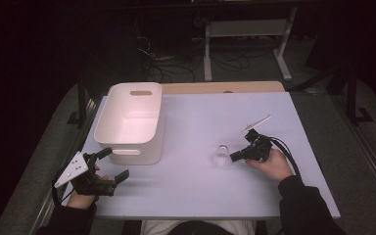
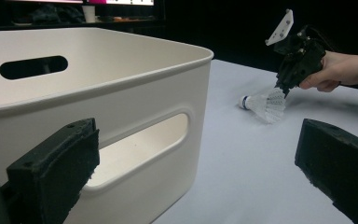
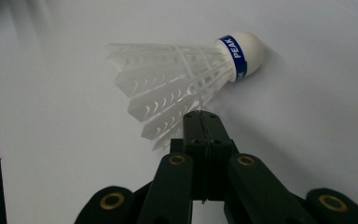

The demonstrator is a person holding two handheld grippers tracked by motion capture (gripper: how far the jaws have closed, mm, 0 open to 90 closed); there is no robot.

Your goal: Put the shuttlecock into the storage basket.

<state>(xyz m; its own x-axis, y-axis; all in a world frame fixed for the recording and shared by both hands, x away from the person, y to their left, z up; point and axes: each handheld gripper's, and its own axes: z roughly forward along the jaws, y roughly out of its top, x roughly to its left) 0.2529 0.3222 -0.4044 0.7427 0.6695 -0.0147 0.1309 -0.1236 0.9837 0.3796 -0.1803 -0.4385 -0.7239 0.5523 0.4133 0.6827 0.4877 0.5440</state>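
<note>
Gripping: right gripper (image 3: pixel 200 122) closed on shuttlecock (image 3: pixel 177 88) feather edge — keep light.
Waiting: left gripper (image 1: pixel 111 165) wide open, empty — beside bin (image 1: pixel 127 128).

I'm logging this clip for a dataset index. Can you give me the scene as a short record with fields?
surface: white table
item in hand: shuttlecock, lying on its side, feathers pinched at their edge
right gripper: shut on the shuttlecock's feathers
left gripper: open, empty, near the bin's front
container: white bin, nothing visible inside
shuttlecock position: on the table, right of the bin, apart from it
</note>
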